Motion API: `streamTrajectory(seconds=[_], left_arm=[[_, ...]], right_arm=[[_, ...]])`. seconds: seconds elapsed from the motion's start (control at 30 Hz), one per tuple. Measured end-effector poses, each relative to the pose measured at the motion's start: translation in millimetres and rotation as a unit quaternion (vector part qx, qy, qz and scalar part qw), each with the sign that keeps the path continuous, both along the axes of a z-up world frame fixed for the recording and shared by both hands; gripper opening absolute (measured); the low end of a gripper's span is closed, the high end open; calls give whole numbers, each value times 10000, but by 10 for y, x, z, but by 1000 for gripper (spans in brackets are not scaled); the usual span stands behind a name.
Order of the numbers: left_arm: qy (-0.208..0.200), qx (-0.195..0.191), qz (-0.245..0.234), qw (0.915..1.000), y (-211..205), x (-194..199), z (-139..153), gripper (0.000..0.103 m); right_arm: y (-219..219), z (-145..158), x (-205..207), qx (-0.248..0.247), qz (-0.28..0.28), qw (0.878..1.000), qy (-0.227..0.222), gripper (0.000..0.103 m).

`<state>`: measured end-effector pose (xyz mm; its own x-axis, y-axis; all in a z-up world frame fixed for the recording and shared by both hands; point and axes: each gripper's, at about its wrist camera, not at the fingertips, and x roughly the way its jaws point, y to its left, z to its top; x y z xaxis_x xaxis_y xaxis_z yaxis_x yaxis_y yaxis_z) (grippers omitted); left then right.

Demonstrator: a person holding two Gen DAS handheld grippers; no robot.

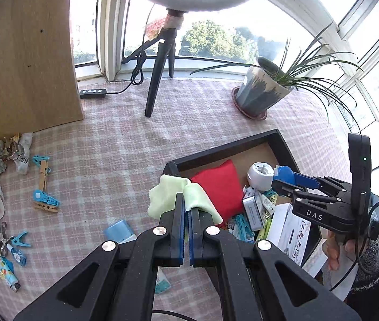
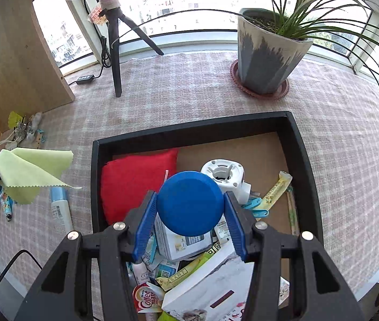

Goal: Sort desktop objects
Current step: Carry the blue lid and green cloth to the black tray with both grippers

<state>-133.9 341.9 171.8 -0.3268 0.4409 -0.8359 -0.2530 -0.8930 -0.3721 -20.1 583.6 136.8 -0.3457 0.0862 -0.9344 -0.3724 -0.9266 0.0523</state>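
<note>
We work over a bench (image 2: pixel 189 85) covered in a pink checked cloth, and near its right front stands the black shallow tray (image 2: pixel 189 129) with a brown cardboard floor that takes the sorted things. Its back right part is bare, while a red fabric cushion (image 2: pixel 136 179) fills the back left corner and a white round plastic fitting (image 2: pixel 223 172), boxes and sachets crowd the front.

Our right hand-held gripper (image 2: pixel 190 206) hangs over the middle of the tray, its blue pads clamped wide on either side of a blue round disc-shaped lid (image 2: pixel 189 203). We judge the best drop is toward the bare floor at the back right, so the disc lies flat and does not roll off the pile; we should lower it close before we part the jaws.

Our left hand-held gripper (image 1: pixel 186 214) is pinched fully closed on one edge of a pale green cleaning cloth with pinked edges (image 1: pixel 168 195), which hangs at the tray's left rim, partly over the bench. We should carry it further in over the rim before release, or a loose corner may drape outside.

Small clutter waits along the left edge of the bench: blue-and-wood clothes pegs (image 1: pixel 43 200) and a light blue tube (image 2: pixel 61 208) lying just left of the tray.
</note>
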Motion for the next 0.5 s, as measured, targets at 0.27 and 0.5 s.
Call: streamTrajectory(seconds=[0.27, 0.5], left_arm=[[173, 24, -814, 9965, 967, 53, 208, 1], [303, 57, -1205, 9922, 1500, 37, 368, 1]], right_arm=[[553, 0, 557, -17, -663, 9978, -40, 49], [780, -28, 817, -45, -975, 9952, -80, 49]])
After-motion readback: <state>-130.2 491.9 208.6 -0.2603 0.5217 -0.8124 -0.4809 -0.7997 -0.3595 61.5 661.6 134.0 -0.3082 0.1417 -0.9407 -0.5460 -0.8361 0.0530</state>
